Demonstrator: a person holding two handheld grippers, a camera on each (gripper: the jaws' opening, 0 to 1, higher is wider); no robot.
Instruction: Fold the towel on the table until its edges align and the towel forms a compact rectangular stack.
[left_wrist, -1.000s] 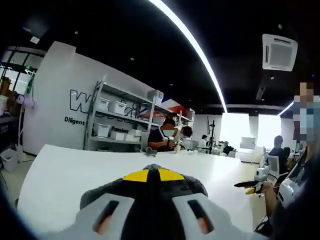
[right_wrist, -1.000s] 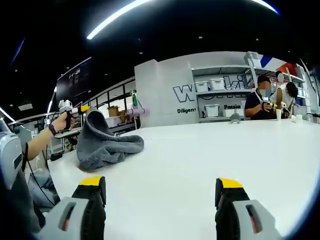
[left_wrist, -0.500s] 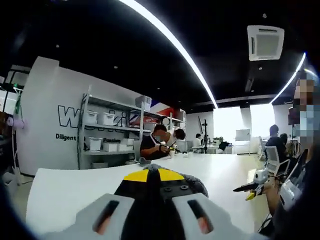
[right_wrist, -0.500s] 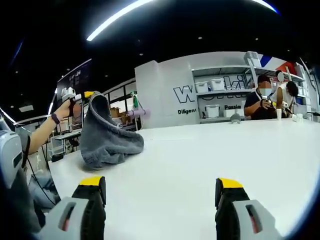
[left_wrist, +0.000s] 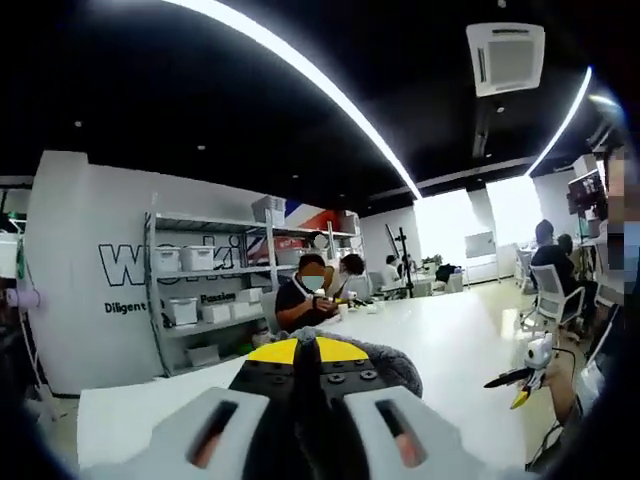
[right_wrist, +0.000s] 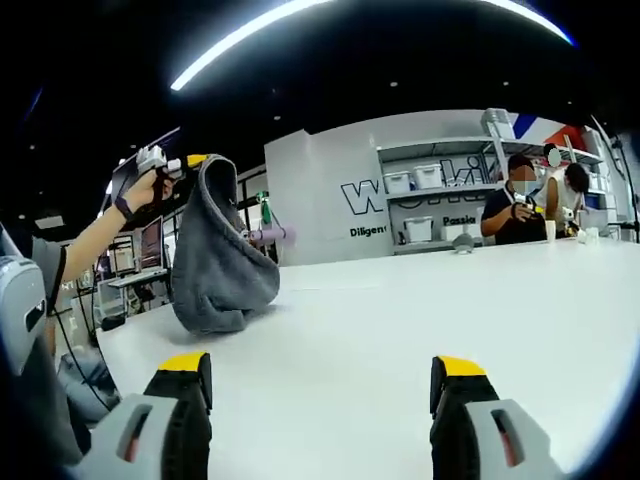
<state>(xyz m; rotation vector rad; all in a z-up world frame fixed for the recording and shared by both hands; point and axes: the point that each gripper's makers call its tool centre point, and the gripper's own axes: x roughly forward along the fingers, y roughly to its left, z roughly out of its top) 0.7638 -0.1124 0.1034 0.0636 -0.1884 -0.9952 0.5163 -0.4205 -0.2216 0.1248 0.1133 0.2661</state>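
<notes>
In the right gripper view a grey towel (right_wrist: 220, 255) hangs bunched, its top corner pinched by my left gripper (right_wrist: 192, 161) in a raised hand; its lower end rests on the white table (right_wrist: 420, 310). In the left gripper view the left gripper (left_wrist: 307, 351) is shut, yellow tips together, with grey towel (left_wrist: 385, 358) showing just behind them. My right gripper (right_wrist: 320, 380) stands open low over the table, nothing between its jaws, well to the right of the towel. It also appears small in the left gripper view, right gripper (left_wrist: 520, 378), held in a hand.
The white table (left_wrist: 440, 340) stretches far back, where two people (right_wrist: 530, 200) sit. Shelving with white bins (right_wrist: 430, 190) lines the wall behind. More people and chairs (left_wrist: 550, 290) stand at the far side in the left gripper view.
The left gripper has lifted the towel's corner higher, so the towel now hangs tall with less of it lying on the table. The right gripper has stayed put and open.
</notes>
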